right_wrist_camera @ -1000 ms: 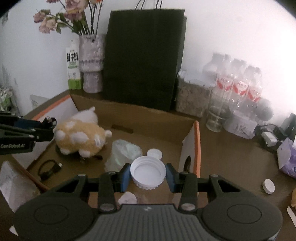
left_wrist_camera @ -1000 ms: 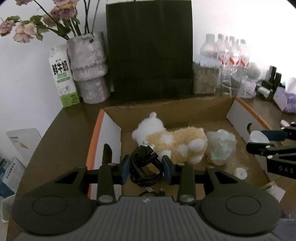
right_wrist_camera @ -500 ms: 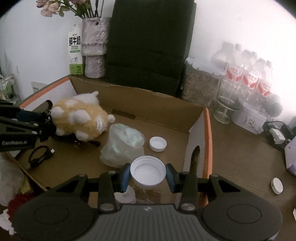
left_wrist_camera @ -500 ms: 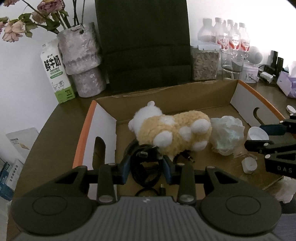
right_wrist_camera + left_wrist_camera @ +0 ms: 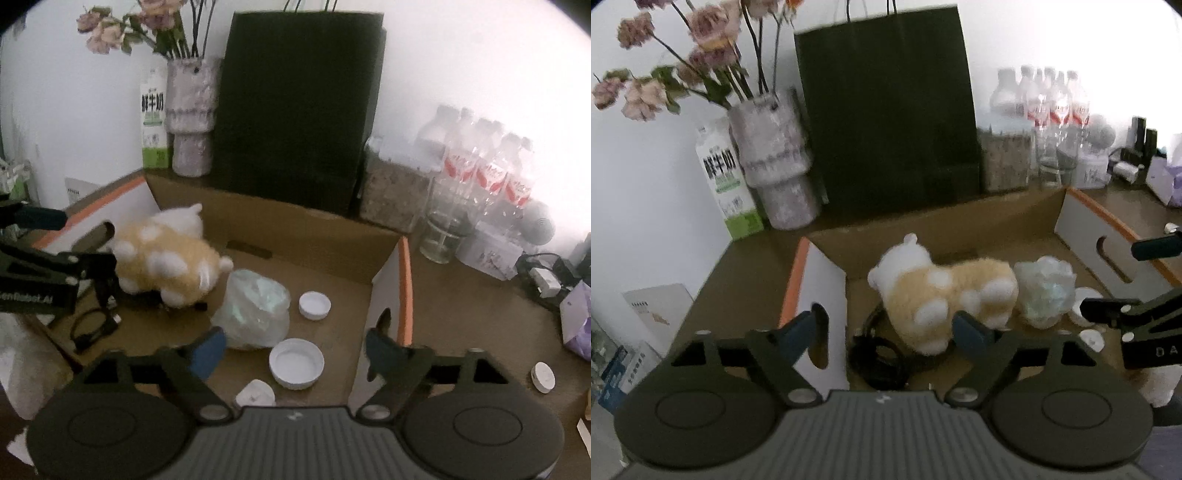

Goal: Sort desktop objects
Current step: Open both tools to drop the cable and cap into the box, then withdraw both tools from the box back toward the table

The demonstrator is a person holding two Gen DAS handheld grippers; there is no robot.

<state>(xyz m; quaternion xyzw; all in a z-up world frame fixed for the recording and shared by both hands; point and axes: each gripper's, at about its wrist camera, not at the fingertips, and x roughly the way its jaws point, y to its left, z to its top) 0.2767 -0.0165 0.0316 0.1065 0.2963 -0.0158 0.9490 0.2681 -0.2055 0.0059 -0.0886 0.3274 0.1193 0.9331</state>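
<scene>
Blue fingertips (image 5: 798, 326) on the left gripper (image 5: 886, 328) were spreading wide, jaws opening, pressing on nothing. Below the gap lay the coiled black cable (image 5: 877, 356) on the floor of the cardboard box (image 5: 923, 225), loose of both pads. That gripper tilted downward over the box's near-left corner, its left finger standing in front of the white side flap with the handle cut-out (image 5: 822, 314) and its right finger in front of the plush toy (image 5: 945, 295). Tight quarters there, with the toy hard against the cable!

Over on the other side, the right gripper (image 5: 295, 349) angled down too, and its jaws were likewise opening, wide apart. Between the fingers (image 5: 207, 349), and free of them, sat the large white cap (image 5: 296, 363), open side up on the box floor. The crumpled plastic bag (image 5: 255, 314) lay just behind it, a smaller white cap (image 5: 314, 305) sat near the right wall, and another small white piece (image 5: 255, 396) lay at the near edge. The right finger hung close to the orange-edged right flap (image 5: 404, 288); there was bare cardboard between the caps and the back wall.

Seen from the right wrist, the left gripper reached in from the left edge, beside the plush toy. Behind the box stood a dark paper bag (image 5: 295, 107), a vase of flowers (image 5: 190, 110) and a milk carton (image 5: 152, 122), with water bottles (image 5: 480, 166) off to the right.
</scene>
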